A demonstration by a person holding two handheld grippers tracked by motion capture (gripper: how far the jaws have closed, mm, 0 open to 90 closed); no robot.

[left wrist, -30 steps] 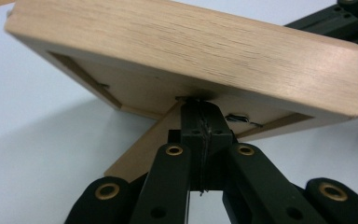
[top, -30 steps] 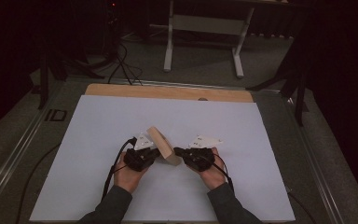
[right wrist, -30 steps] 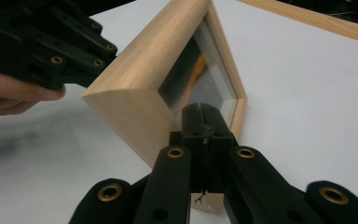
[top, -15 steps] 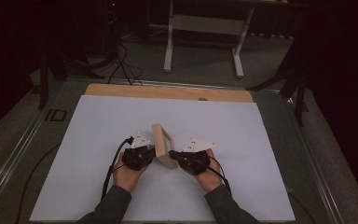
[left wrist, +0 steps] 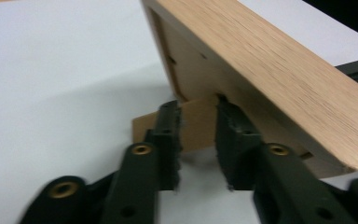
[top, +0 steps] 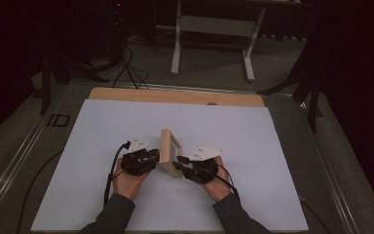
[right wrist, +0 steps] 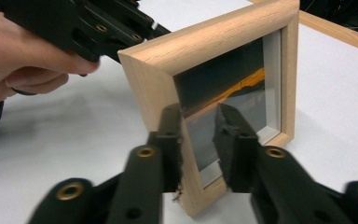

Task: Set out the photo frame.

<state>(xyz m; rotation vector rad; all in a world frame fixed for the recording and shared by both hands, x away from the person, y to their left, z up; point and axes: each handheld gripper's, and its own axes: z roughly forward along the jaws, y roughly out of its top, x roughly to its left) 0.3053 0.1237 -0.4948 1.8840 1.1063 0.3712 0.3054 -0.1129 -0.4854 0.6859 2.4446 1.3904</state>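
A light wooden picture frame [top: 168, 150] stands upright on the white sheet [top: 272, 146] between my two grippers. My left gripper [top: 154, 159] is at its back. In the left gripper view the jaws [left wrist: 198, 119] have just been opening, and the frame's brown back prop [left wrist: 144, 128] sits between them with gaps at the pads. My right gripper [top: 178, 165] faces the glass side. Its jaws [right wrist: 198, 123] have also just been opening and straddle the frame's near rail [right wrist: 161, 93] without pressing on it. The picture [right wrist: 233, 88] shows an orange streak on dark.
The sheet lies on a wooden board whose far edge [top: 175, 96] shows. A grey metal rail [top: 24, 146] borders the table's left side. Beyond the table stands a white leg stand [top: 212, 29], with cables [top: 126, 63] on the dark floor.
The frame was leaning to the left a second ago and now stands upright on its edge. Both hands stay close to it, almost where they were.
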